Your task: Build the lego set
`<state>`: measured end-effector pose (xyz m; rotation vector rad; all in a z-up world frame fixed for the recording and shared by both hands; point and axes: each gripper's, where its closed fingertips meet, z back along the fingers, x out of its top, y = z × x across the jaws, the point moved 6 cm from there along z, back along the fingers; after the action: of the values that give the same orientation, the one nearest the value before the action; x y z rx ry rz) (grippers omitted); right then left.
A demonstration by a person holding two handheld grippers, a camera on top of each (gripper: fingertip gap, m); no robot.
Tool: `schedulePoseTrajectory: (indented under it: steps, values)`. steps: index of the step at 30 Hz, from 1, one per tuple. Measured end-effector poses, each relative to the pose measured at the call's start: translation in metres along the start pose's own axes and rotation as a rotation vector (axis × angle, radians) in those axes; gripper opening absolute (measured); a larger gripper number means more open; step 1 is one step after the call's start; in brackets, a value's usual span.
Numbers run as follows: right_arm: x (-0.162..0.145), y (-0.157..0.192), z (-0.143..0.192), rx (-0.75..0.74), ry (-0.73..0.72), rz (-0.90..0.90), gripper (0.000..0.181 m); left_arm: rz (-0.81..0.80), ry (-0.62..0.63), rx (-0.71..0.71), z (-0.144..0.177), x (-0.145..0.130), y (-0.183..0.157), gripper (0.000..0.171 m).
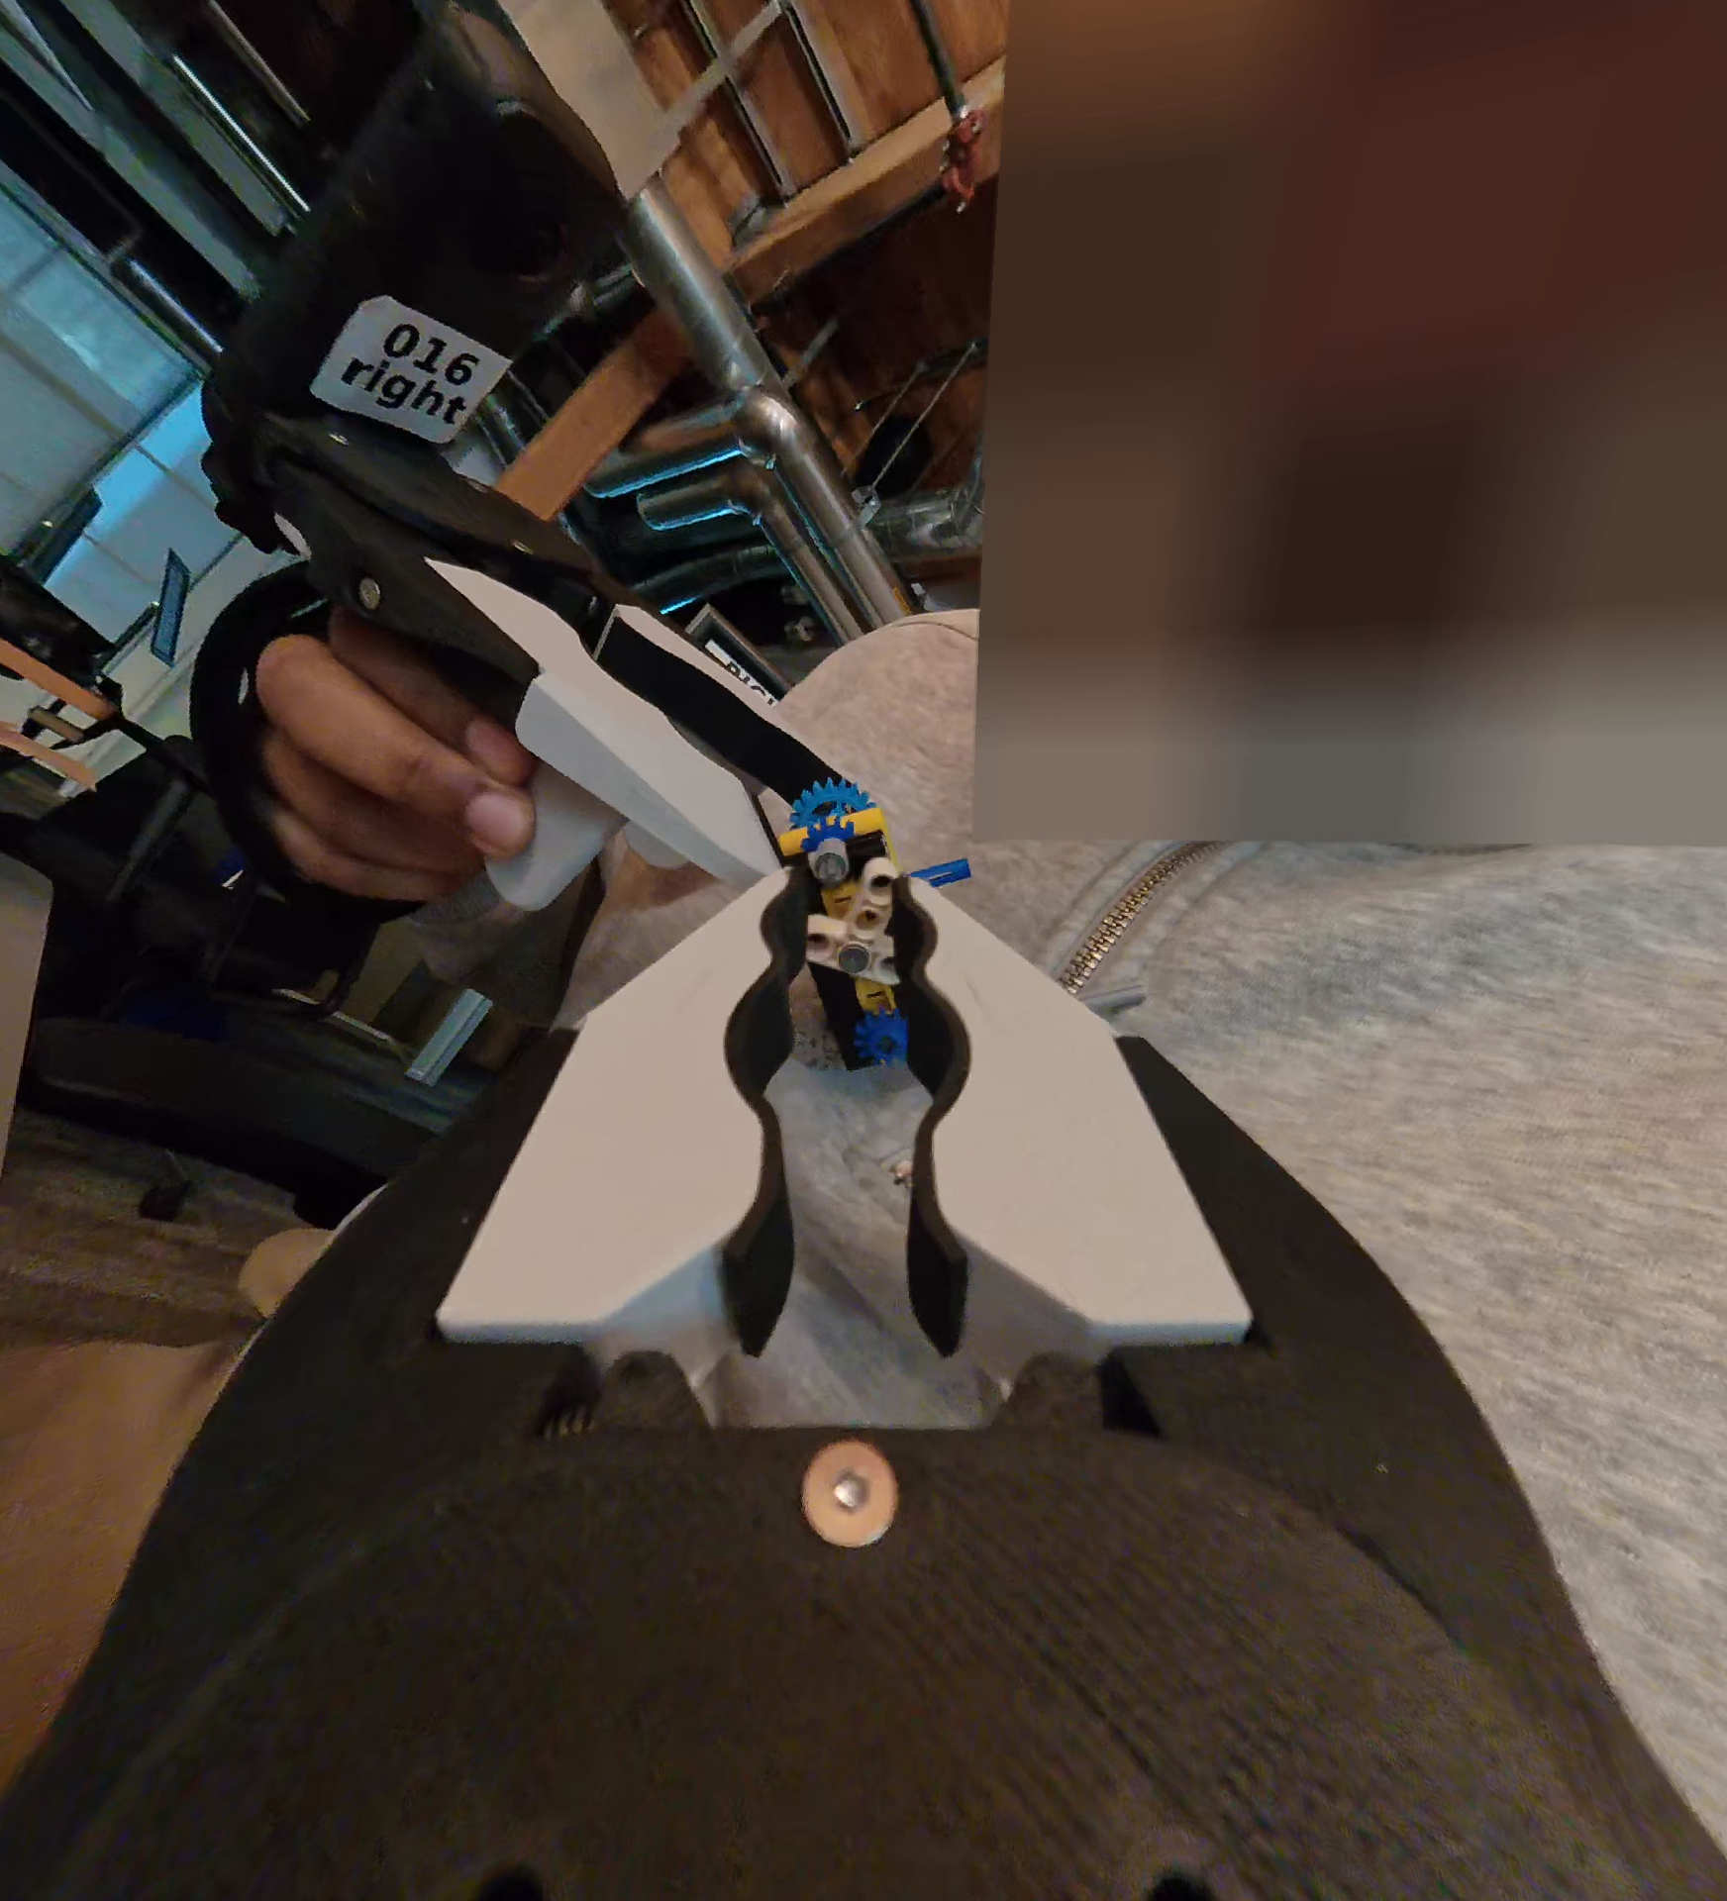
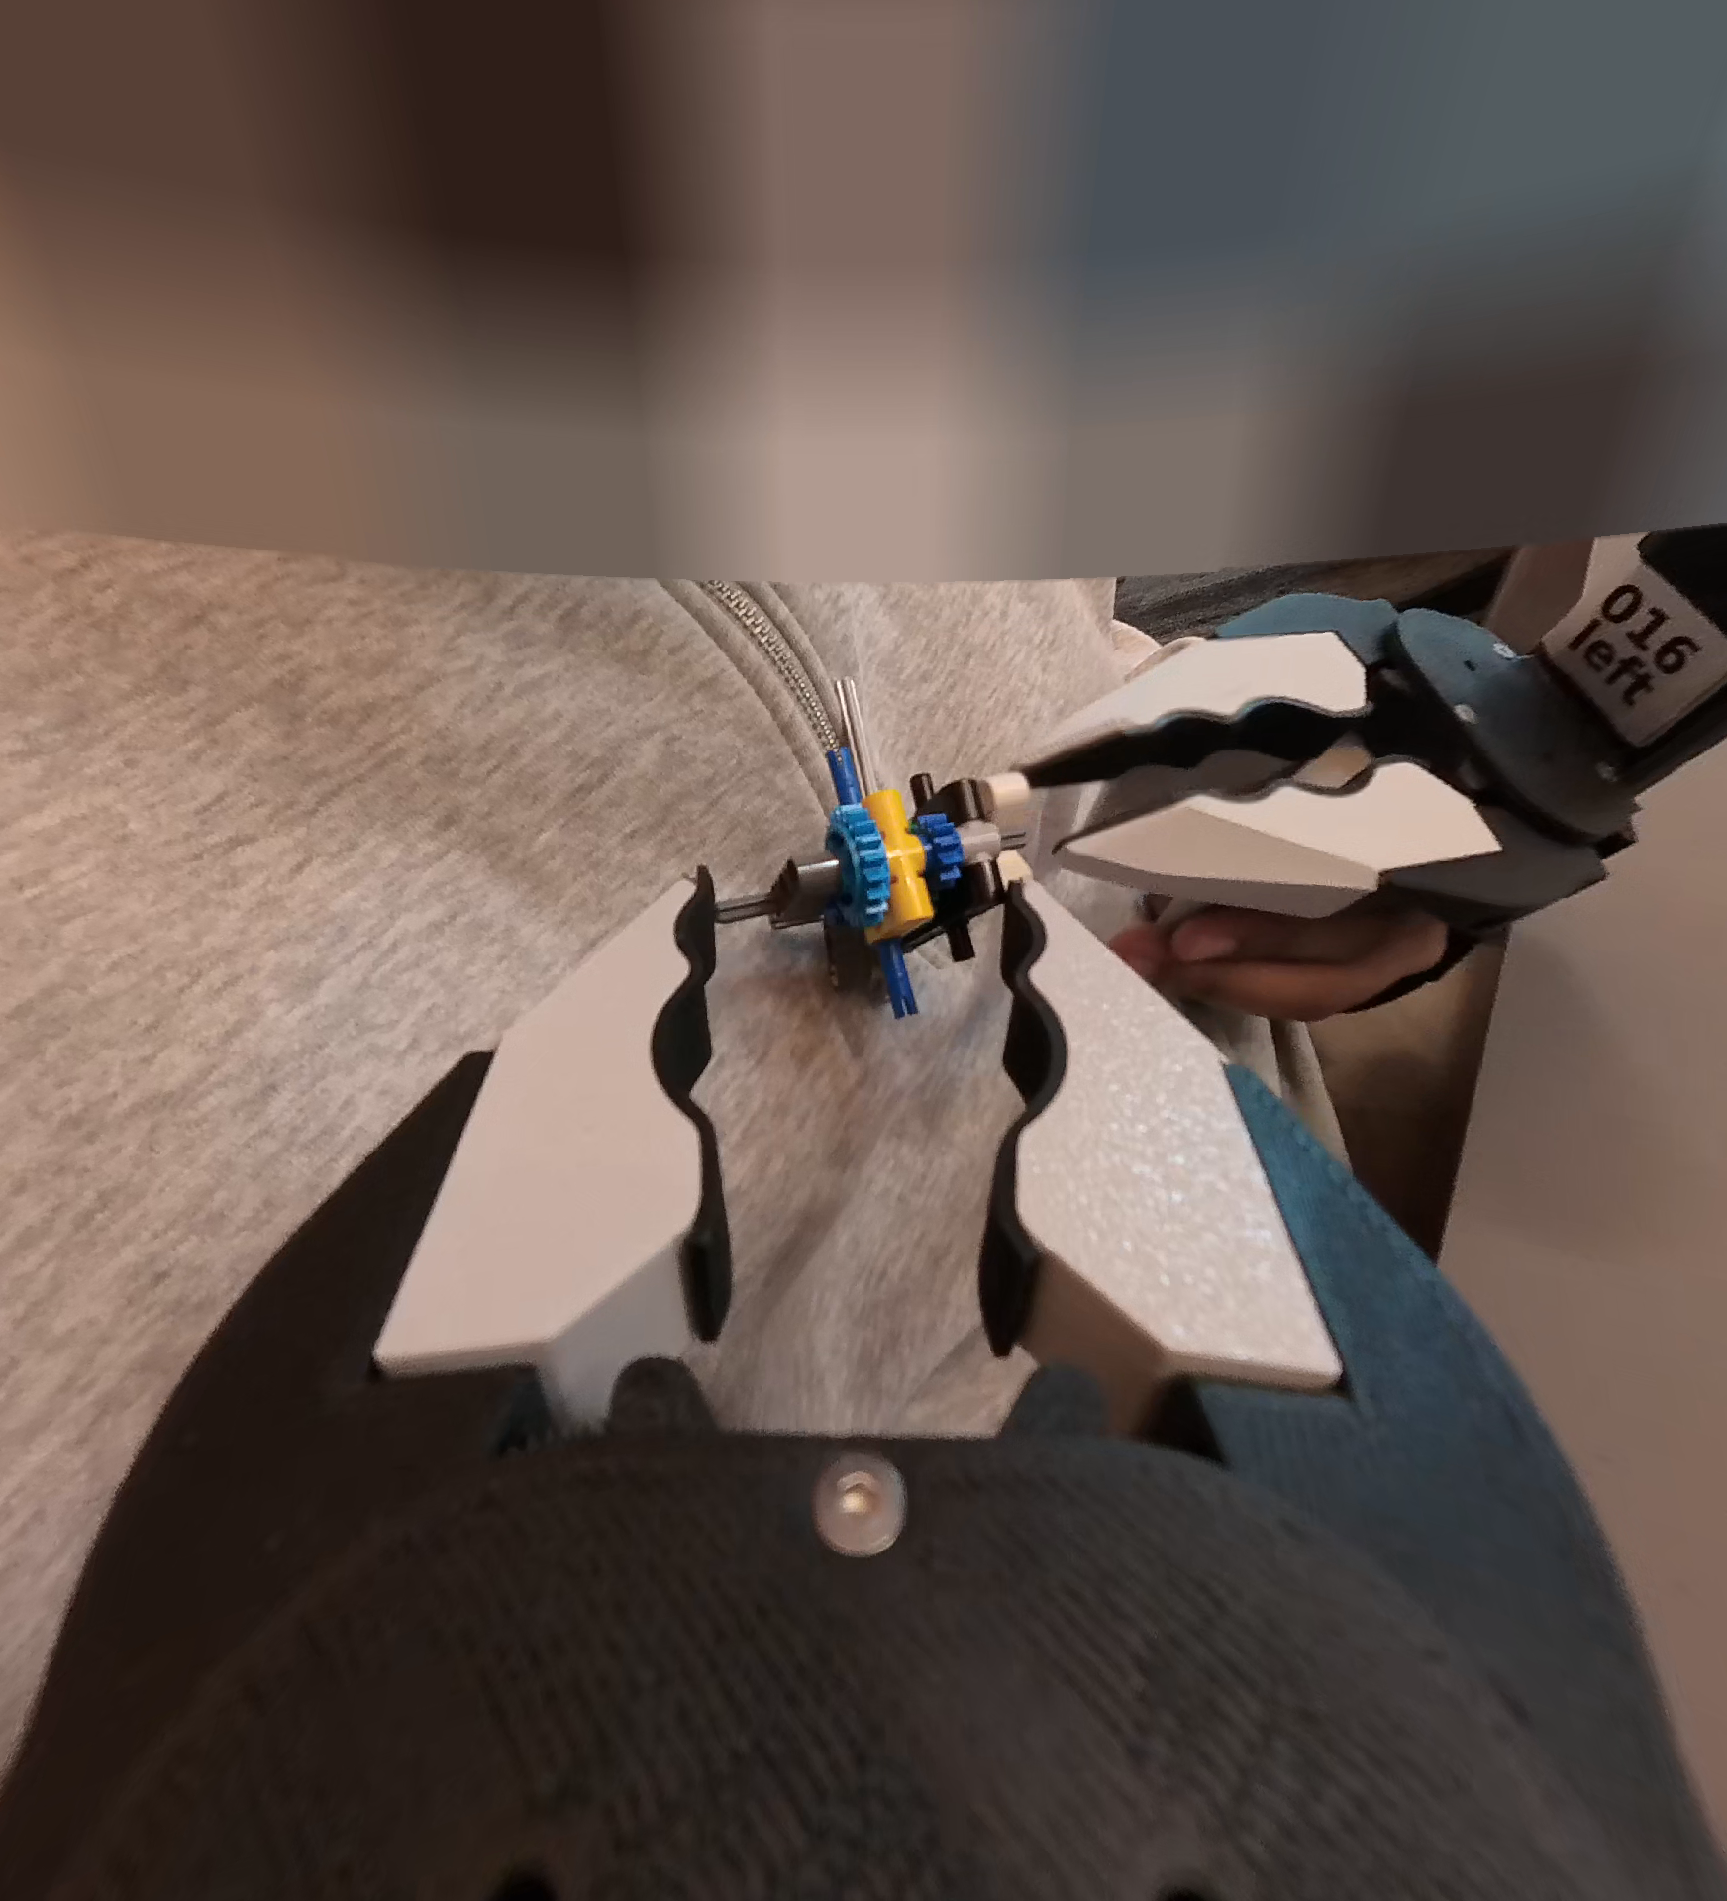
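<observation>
Between the left gripper's [image 1: 844, 905] fingers [image 1: 633, 1132], pinched at the very tips, sits the small lego assembly [image 1: 854, 926] of yellow, white and blue gear pieces, held up in front of a grey zipped sweatshirt [image 1: 1456, 1132]. The right gripper [image 2: 854, 905] has its fingers [image 2: 571, 1152] spread wide, their tips on either side of the assembly's grey axle [image 2: 751, 905], not clamped.

A grey zip-up sweatshirt [image 2: 324, 823] fills the background, with metal ducts [image 1: 736, 411] and wooden beams [image 1: 612, 411] overhead.
</observation>
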<state>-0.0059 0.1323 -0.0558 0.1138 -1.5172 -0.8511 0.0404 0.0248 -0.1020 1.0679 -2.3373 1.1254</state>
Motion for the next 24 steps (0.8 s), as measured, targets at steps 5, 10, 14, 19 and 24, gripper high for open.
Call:
schedulePoseTrajectory:
  steps: [5,10,14,19,24]
  values:
    - [0.0007,-0.0003,-0.0004,-0.003,0.000,0.002,0.055,-0.012,0.012,-0.021,-0.0011,-0.0013,-0.0037,0.013]
    - [-0.0001,-0.0005,-0.0011,-0.001,0.000,0.004,0.055,-0.024,0.039,-0.044,-0.0024,-0.0030,-0.0086,0.021]
    - [-0.0003,-0.0003,-0.0013,0.000,-0.004,0.002,0.055,-0.035,0.053,-0.016,-0.0031,-0.0039,-0.0074,0.017]
    - [-0.0009,-0.0002,-0.0017,-0.005,0.002,0.000,0.055,-0.042,0.042,-0.024,-0.0029,-0.0027,-0.0085,0.006]
    - [-0.0012,0.0006,-0.0027,-0.009,0.006,0.011,0.055,-0.036,0.036,-0.021,-0.0026,-0.0020,-0.0077,0.003]
